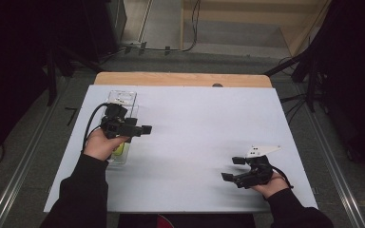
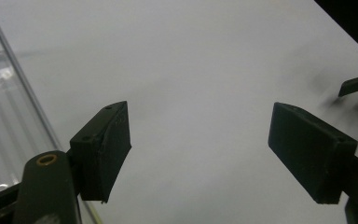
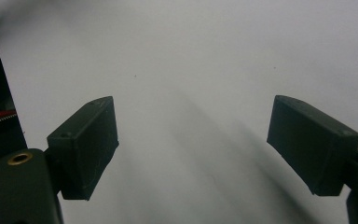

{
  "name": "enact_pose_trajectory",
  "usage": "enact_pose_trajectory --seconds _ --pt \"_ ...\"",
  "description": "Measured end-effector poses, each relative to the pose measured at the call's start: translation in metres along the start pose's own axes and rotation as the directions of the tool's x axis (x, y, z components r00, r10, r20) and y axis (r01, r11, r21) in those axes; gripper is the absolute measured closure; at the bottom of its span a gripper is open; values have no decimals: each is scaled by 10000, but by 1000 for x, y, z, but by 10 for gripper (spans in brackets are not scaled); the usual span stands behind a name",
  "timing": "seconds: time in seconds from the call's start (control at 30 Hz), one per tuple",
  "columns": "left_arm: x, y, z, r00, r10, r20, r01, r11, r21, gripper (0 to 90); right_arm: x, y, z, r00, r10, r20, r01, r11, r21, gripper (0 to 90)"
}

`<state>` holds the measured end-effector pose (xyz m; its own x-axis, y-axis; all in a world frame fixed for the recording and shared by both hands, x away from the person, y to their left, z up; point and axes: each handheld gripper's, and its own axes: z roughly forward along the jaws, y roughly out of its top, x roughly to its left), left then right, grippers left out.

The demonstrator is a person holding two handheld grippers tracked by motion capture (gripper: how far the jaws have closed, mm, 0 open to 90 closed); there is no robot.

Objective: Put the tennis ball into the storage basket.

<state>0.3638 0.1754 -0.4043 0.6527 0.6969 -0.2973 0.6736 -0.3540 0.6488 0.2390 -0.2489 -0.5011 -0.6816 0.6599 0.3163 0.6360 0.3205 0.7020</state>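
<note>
Plastic, clear and thin-walled: that is what the long container [image 1: 122,110] near the worktop's [image 1: 199,128] left edge looks like, lying lengthwise toward the far left corner with something yellow-green [image 1: 119,149] inside at its near end. Your left gripper [image 1: 140,129] hovers right over it, fingers [image 2: 103,149] spread wide and holding nothing. Your right gripper [image 1: 234,168] sits well apart near the front right corner, fingers [image 3: 85,145] likewise released and empty. Expect the container to be light, smooth, somewhat slippery, and liable to flex or crack under a hard squeeze. Take it across its narrow width, on the long side walls, gently. No brand, label or writing can be read on it.
</note>
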Motion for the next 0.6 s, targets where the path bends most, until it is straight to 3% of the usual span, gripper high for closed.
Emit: enact_pose_trajectory --seconds 0.6 --pt "-24 -26 15 9970 640 436 -655 9973 334 216 0 0 -1 10000 5 14 -5 10000 3 143"
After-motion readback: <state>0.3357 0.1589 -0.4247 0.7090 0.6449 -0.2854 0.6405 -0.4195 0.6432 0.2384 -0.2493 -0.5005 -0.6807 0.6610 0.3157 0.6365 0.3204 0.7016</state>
